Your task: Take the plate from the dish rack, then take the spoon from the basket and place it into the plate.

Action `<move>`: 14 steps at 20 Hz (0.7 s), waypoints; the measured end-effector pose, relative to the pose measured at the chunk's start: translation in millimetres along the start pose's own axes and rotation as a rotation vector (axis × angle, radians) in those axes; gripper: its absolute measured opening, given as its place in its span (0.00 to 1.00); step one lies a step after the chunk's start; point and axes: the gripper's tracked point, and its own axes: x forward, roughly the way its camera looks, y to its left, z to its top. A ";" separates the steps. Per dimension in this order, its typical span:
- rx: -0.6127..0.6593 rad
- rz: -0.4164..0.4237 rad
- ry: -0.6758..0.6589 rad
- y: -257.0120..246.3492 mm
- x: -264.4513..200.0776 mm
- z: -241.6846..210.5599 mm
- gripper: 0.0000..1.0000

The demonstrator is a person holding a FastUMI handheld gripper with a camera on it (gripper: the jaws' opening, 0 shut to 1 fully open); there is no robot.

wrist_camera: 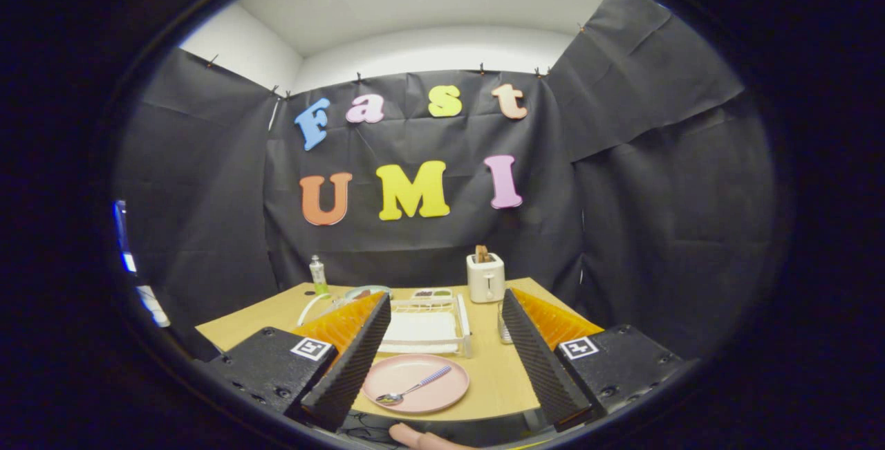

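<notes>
Round, flat pink plastic plate (pixel 417 383) lying on the wooden desk (pixel 498 374), just before the white wire dish rack (pixel 423 326). A metal spoon with a blue-and-white striped handle (pixel 413 389) rests across the plate, bowl nearer the desk's front edge, handle angled away toward the rack.
</notes>
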 end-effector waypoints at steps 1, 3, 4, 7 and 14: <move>0.014 0.009 0.013 0.6 1.3 -1.2 1.00; 0.032 0.012 0.025 -4.0 3.3 -1.5 1.00; 0.032 0.010 0.029 -5.9 5.1 -2.8 1.00; 0.024 0.011 0.048 -5.8 6.3 -6.1 1.00; -0.025 0.014 0.026 -2.6 4.4 -3.4 1.00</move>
